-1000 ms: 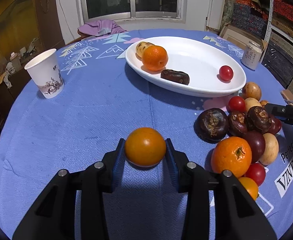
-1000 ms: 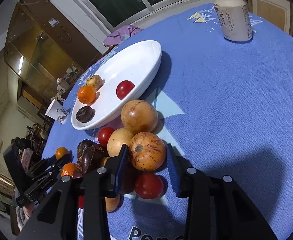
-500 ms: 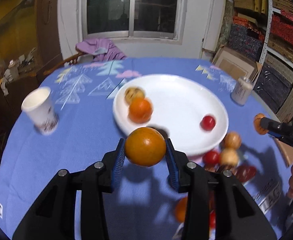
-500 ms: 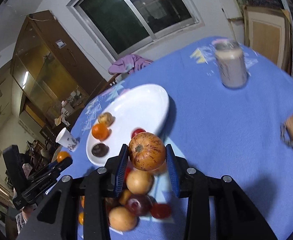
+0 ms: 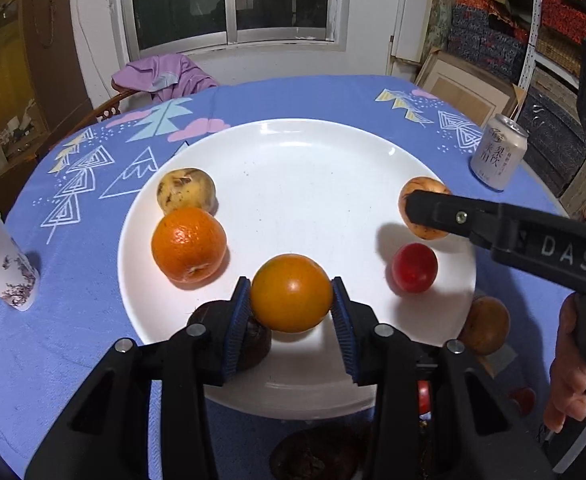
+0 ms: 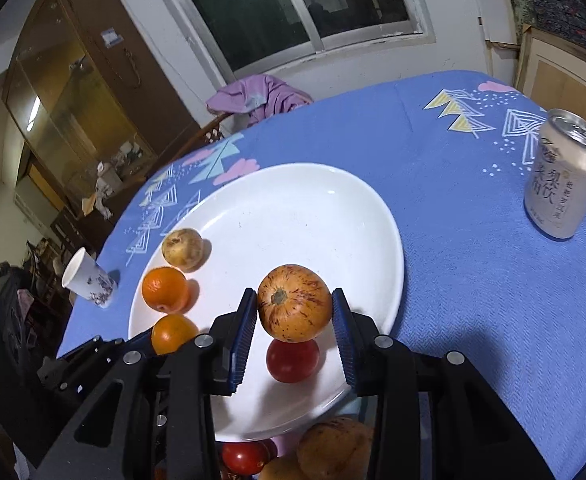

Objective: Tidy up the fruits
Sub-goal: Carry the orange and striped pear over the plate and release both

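Observation:
A white plate (image 5: 313, 168) lies on the blue tablecloth and holds a dimpled orange (image 5: 189, 244), a yellow spotted fruit (image 5: 186, 191), a red tomato (image 5: 414, 268) and a dark fruit (image 5: 253, 340) half hidden by my finger. My left gripper (image 5: 291, 310) has a smooth orange (image 5: 291, 296) between its pads low over the plate's near side; the jaws are opening, the pads still touching it. My right gripper (image 6: 295, 312) is shut on a speckled tan fruit (image 6: 295, 302), held above the red tomato (image 6: 293, 360) over the plate (image 6: 293, 216).
A paper cup (image 5: 3, 264) stands left of the plate and a drink can (image 5: 498, 156) to its far right. Loose fruit lies off the plate's near edge: a brown one (image 5: 485, 324) and a dark one (image 5: 313, 456). A person's hand (image 5: 573, 368) grips the right handle.
Both grippers have lifted their fruits off the table and carried them over the plate. The left one's orange now hangs low over the plate's near side, the right one's speckled fruit above the tomato.

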### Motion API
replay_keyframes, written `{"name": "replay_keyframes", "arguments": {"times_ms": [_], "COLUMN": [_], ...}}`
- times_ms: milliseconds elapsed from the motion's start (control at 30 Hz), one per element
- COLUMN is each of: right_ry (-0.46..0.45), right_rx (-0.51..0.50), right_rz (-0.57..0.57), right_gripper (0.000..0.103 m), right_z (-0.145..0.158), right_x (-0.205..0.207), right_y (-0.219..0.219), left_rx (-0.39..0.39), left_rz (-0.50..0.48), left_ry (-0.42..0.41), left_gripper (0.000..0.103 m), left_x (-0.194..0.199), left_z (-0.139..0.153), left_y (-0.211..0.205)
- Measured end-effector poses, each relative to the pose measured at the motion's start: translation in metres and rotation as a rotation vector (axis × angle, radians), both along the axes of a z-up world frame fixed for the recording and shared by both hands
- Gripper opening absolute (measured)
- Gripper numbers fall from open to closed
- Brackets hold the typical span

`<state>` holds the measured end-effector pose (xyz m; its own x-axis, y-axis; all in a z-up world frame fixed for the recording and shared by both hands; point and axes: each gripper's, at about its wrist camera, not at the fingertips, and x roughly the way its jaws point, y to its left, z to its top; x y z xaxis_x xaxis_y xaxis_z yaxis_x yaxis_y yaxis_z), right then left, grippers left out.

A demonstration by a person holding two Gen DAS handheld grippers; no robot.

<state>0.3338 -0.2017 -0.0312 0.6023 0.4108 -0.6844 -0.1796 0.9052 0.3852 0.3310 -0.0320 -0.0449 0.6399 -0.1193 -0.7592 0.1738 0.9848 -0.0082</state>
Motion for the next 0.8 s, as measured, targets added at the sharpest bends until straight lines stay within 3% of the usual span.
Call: {"name": "replay_keyframes", "arguments": {"times_ms": [67, 233, 267, 333, 367, 500, 633, 800], "right_ry": [0.0, -0.065, -0.083, -0.129, -0.158, -0.214, -0.157, -0.055], "right_rx": [0.014, 0.067, 0.079, 0.094, 0.098, 0.082, 0.083, 0.251], "right_rz": [-0.011, -0.021, -0.024, -0.04, -0.054, -0.085, -0.136, -0.191], "right_gripper": [0.048, 0.052, 0.054, 0.07, 0.071, 0.076, 0.082, 0.085], "right_z": [0.0, 0.026, 0.033, 0.046, 0.053, 0.053, 0.026, 0.004], "right_x": [-0.001, -0.024, -0.032, -0.05, -0.062, -0.103, -0.126, -0.13], "right_y": [-0.004, -0.021, -0.025, -0.036, -0.042, -0.062, -0.084, -0.112], "left_rx": [-0.004, -0.034, -0.048, -0.057, -0.061, -0.094, -0.068, -0.054], "left_rz": [0.004, 0.02, 0.029, 0.069, 0.096, 0.143, 0.168, 0.094], "left_ry": [-0.014, -0.047, -0.059, -0.092, -0.114, -0.13, -0.122, -0.133], "left_gripper": [0.064, 0.069, 0.074, 0.088, 0.091, 0.092, 0.092, 0.094], "left_x": [-0.001, -0.014, -0.02, -0.033, -0.041, -0.079, -0.121, -0.164], "left_z": [0.002, 0.016, 0.021, 0.031, 0.035, 0.036, 0.021, 0.011], "left_y": [0.001, 0.011, 0.017, 0.03, 0.038, 0.069, 0.084, 0.075]}}
